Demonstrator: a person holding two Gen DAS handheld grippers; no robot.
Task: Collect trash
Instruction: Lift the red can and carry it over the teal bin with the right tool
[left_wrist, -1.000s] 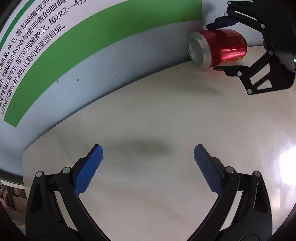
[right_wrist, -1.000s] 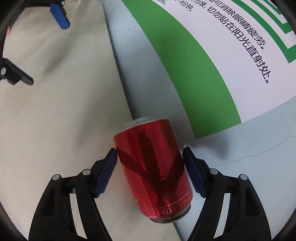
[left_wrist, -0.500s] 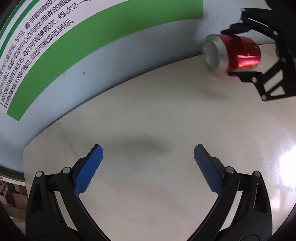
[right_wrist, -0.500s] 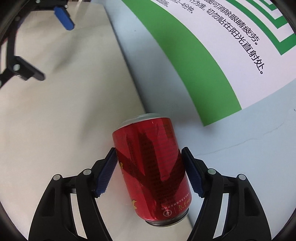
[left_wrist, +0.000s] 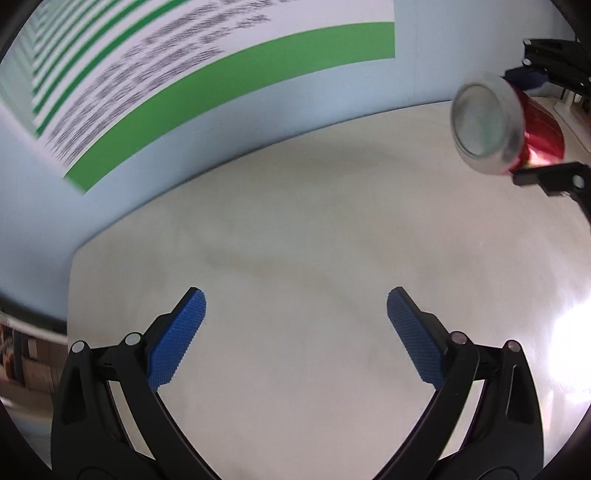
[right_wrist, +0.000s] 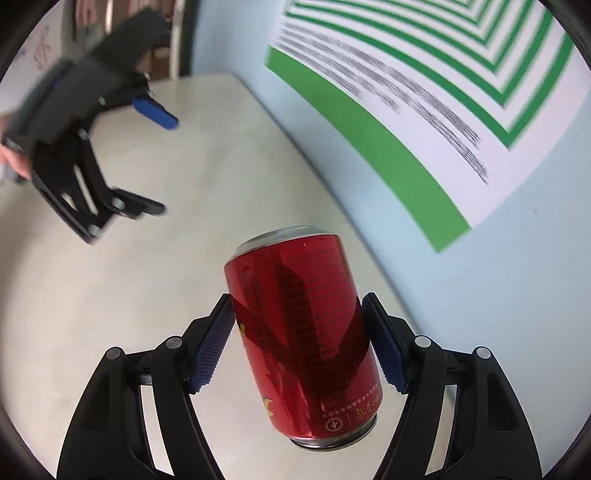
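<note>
In the right wrist view the right tongs (right_wrist: 298, 341) pinch a red can (right_wrist: 301, 339) in the lower centre of the frame. Both blue pads (right_wrist: 212, 350) press against its sides. The can is tilted, its silver top pointing up and away from the camera and its base toward the lower edge, and it hangs clear above the table (right_wrist: 110, 277).

The same can (left_wrist: 498, 129) shows in the upper right of the left wrist view, silver end facing the camera and red body behind it, with the black fingers of the right tongs (left_wrist: 532, 125) above and below it.

The left tongs (left_wrist: 295, 332) fill the bottom of the left wrist view, spread wide with nothing between the blue pads (left_wrist: 177, 339); only the pale table (left_wrist: 295, 221) lies beyond them. In the right wrist view the left tongs (right_wrist: 151, 158) appear blurred at the upper left, spread and well apart from the can, with part of a hand (right_wrist: 13, 162) at the left edge.

A light blue wall (right_wrist: 498, 314) runs along the table's far edge. On it hangs a poster (left_wrist: 221, 62) with green bands and lines of dark text too blurred to read; it crosses the top of the left view and the upper right of the right view (right_wrist: 424, 110).
</note>
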